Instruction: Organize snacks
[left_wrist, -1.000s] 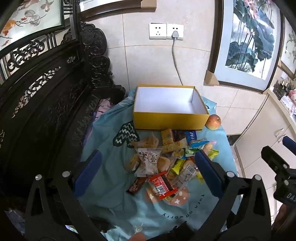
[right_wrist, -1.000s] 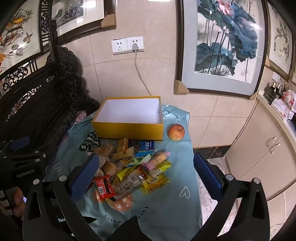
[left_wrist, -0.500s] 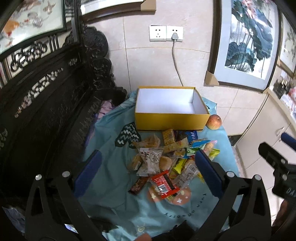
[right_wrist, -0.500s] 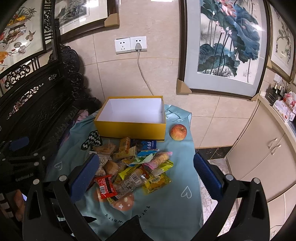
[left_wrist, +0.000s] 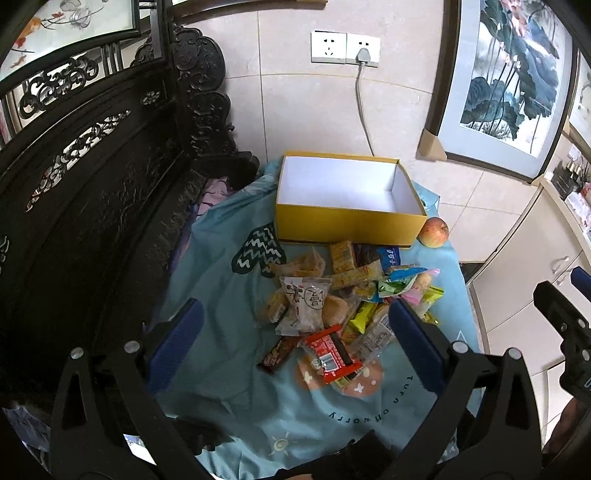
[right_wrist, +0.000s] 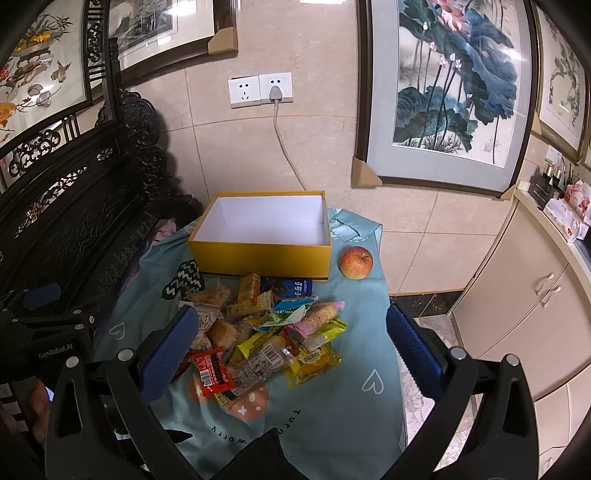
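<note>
progress: we judge 0 snacks sorted | yellow box (right_wrist: 258, 254) empty, far side of table (right_wrist: 373, 402) | snack pile (right_wrist: 258, 332) loose just near of it | left hand-held gripper (left_wrist: 295, 343) wide, empty | right hand-held gripper (right_wrist: 291, 343) wide, empty | whole pile left

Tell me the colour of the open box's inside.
White inside the yellow box; clearest in the right wrist view.
</note>
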